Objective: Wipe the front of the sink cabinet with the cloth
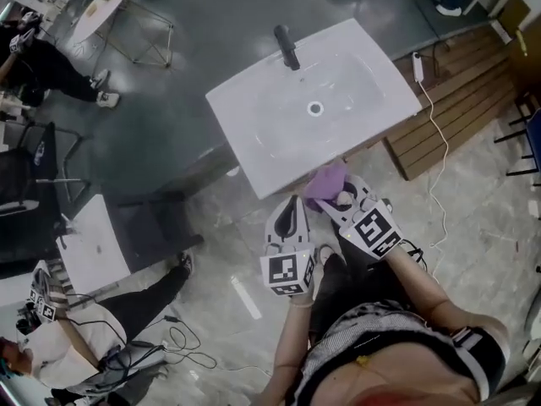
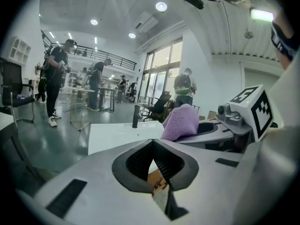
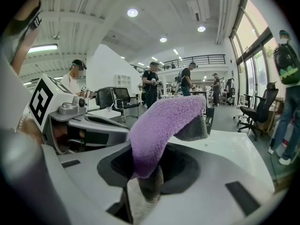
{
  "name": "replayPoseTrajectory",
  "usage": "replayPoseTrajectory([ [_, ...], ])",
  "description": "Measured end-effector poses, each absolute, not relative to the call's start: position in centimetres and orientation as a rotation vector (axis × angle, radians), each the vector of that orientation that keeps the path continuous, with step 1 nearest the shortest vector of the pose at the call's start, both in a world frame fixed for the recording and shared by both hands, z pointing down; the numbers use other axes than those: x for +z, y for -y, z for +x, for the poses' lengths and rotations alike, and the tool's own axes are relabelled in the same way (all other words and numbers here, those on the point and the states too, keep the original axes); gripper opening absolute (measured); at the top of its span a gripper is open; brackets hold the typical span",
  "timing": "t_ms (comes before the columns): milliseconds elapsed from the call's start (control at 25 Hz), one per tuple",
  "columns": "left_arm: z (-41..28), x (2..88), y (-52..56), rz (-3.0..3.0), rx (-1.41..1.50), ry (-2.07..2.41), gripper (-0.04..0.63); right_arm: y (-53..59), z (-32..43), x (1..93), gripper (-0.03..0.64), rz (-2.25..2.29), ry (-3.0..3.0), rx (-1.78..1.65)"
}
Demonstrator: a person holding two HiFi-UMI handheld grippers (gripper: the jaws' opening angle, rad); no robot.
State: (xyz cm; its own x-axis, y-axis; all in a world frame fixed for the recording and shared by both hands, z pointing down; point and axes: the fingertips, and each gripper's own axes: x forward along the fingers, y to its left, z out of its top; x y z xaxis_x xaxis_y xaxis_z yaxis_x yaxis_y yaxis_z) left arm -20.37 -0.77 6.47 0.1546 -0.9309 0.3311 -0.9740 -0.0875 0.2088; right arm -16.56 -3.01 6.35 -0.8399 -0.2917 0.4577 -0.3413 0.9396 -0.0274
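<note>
In the head view a white sink top (image 1: 355,66) with a black faucet (image 1: 287,47) stands in front of me; the cabinet front beneath it is hidden by the top. My right gripper (image 1: 331,200) is shut on a purple cloth (image 1: 325,183) just at the sink's near edge. The right gripper view shows the cloth (image 3: 164,123) clamped between the jaws and arching up over them. My left gripper (image 1: 292,205) hovers right beside it on the left, shut with nothing in it. In the left gripper view its jaws meet (image 2: 157,172), with the cloth (image 2: 180,122) to their right.
A wooden pallet (image 1: 461,117) with a white cable (image 1: 434,138) across it lies right of the sink. A white table (image 1: 93,248) and a seated person (image 1: 127,320) are at the left. A round table (image 1: 101,7) and office chairs stand further back.
</note>
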Motion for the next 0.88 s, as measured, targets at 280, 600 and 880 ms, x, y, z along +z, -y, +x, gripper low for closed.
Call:
replayPoseTrajectory([
  [280, -22.1, 10.3, 3.2, 2.032, 0.165, 1.839, 0.000, 5.0, -18.4, 10.3, 0.164, 0.389, 2.646, 0.184],
  [600, -22.2, 15.3, 2.3, 1.976, 0.182, 1.809, 0.000, 5.5, -17.5, 14.4, 0.164, 0.431, 2.627, 0.226],
  [880, -21.8, 20.3, 1.9, 1.962, 0.188, 1.770, 0.000, 4.6, -17.1, 19.4, 0.164, 0.391, 2.618, 0.259],
])
